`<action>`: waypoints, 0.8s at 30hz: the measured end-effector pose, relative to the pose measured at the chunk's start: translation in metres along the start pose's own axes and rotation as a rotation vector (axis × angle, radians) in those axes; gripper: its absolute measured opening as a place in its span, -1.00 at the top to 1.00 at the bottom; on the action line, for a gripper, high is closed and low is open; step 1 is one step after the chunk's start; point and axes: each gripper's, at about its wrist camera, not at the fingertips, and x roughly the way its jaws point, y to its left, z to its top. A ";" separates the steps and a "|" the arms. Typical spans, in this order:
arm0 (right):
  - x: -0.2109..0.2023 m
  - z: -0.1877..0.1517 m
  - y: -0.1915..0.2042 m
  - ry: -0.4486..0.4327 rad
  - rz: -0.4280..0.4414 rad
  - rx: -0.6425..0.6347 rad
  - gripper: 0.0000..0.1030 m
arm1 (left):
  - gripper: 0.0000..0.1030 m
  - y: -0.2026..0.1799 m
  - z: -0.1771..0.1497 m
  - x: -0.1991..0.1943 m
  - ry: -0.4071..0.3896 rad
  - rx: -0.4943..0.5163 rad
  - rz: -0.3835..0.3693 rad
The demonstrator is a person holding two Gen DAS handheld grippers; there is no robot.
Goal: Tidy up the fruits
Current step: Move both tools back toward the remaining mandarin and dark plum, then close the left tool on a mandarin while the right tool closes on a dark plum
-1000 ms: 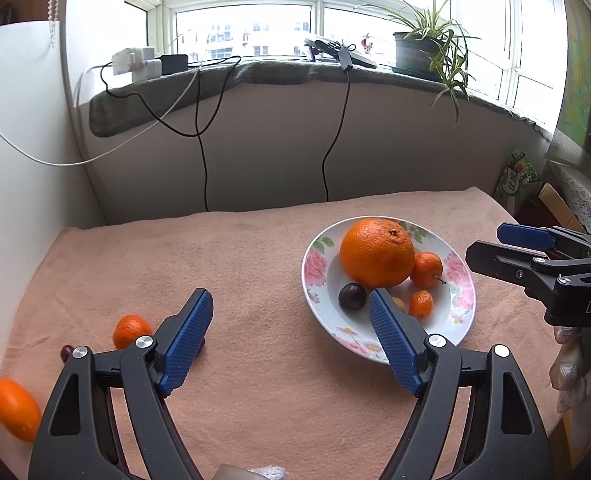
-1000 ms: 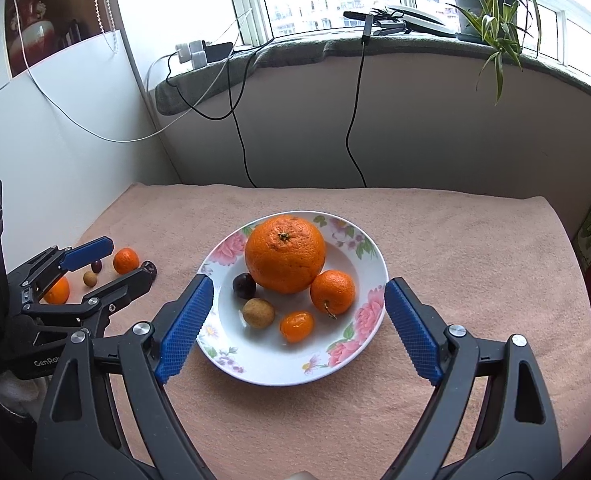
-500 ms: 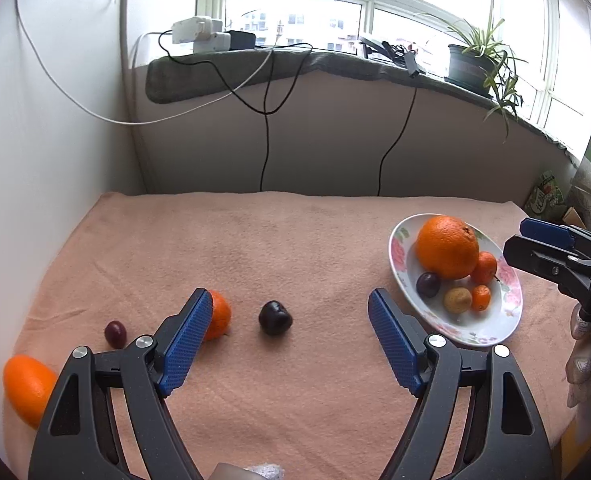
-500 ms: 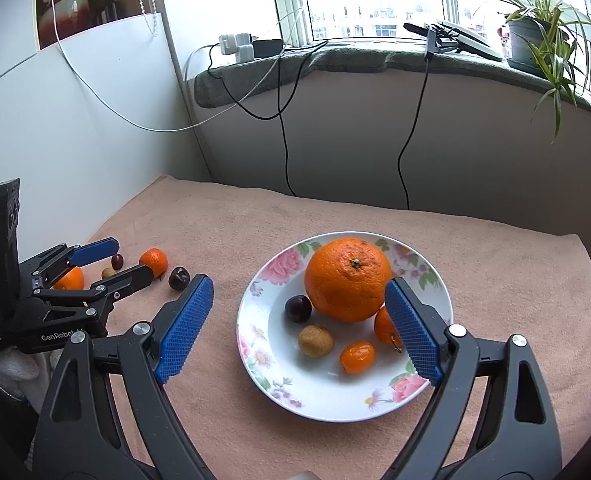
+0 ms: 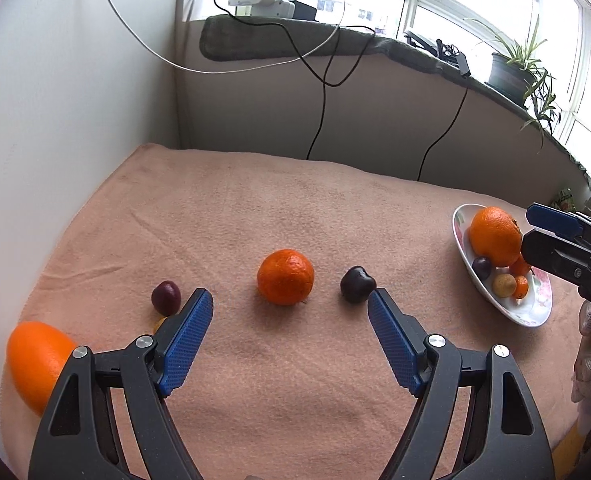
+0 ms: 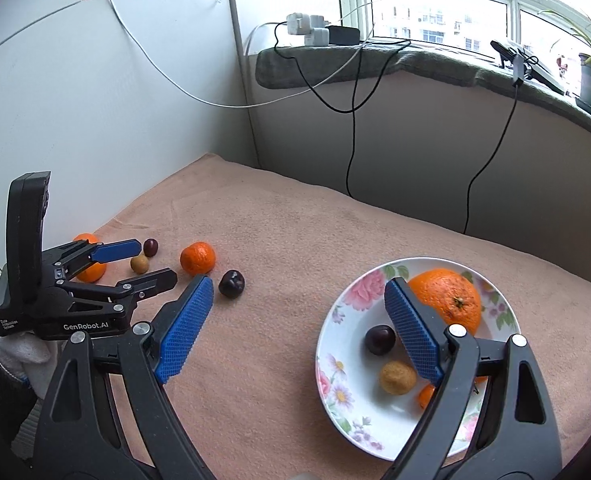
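1. The left gripper (image 5: 289,306) hovers with its jaws spread wide and holding nothing; the loose mandarin (image 5: 285,277) lies straight ahead of them on the bench (image 5: 295,208), centred in the gap, just beyond the tips.
2. The dark plum (image 5: 357,284) sits just beside the tip of the right-hand jaw, and a second, redder plum (image 5: 166,297) just beyond the other tip; an oval orange (image 5: 35,364) lies off to the far left, near the bench edge.
3. The right gripper (image 6: 297,294) is likewise wide open and empty, over the near rim of the flowered plate (image 6: 337,320); the left hand is clearly the nearer to the loose fruit.
4. The plate already holds a big orange (image 6: 445,296), a dark plum, a tan round fruit and small orange ones.
5. The mandarin is nearly round, with dimpled, slightly lumpy peel and no real long axis, so any approach angle should serve. The plums look smooth and glossy, likelier to slip. The bench's peach terry cloth is soft and napped, which should keep fruit from rolling.
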 end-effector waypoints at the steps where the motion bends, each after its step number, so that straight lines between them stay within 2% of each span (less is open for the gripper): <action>1: 0.003 0.000 0.003 0.003 0.004 -0.009 -0.74 | -0.55 0.004 0.000 0.001 0.001 -0.008 -0.005; 4: 0.012 0.000 0.013 0.021 0.017 -0.039 -0.74 | -0.54 0.014 0.000 0.003 0.007 -0.042 -0.016; 7: 0.021 -0.002 0.022 0.039 0.039 -0.060 -0.74 | -0.38 0.024 0.000 0.006 0.015 -0.069 -0.024; 11: 0.033 -0.004 0.032 0.059 0.046 -0.084 -0.74 | -0.30 0.030 0.000 0.010 0.021 -0.086 -0.040; 12: 0.036 -0.005 0.034 0.064 0.047 -0.086 -0.71 | -0.29 0.031 0.001 0.010 0.021 -0.089 -0.047; 14: 0.043 -0.006 0.038 0.083 0.060 -0.090 -0.53 | -0.27 0.032 0.002 0.011 0.020 -0.093 -0.054; 19: 0.060 -0.011 0.047 0.120 0.074 -0.110 -0.52 | -0.24 0.034 0.005 0.016 0.025 -0.101 -0.075; 21: 0.067 -0.013 0.048 0.140 0.069 -0.107 -0.44 | -0.20 0.032 0.007 0.020 0.031 -0.095 -0.079; 23: 0.076 -0.014 0.048 0.164 0.075 -0.092 -0.26 | -0.14 0.030 0.008 0.023 0.038 -0.095 -0.085; 24: 0.080 -0.014 0.047 0.172 0.079 -0.081 -0.25 | -0.13 0.030 0.009 0.025 0.042 -0.098 -0.088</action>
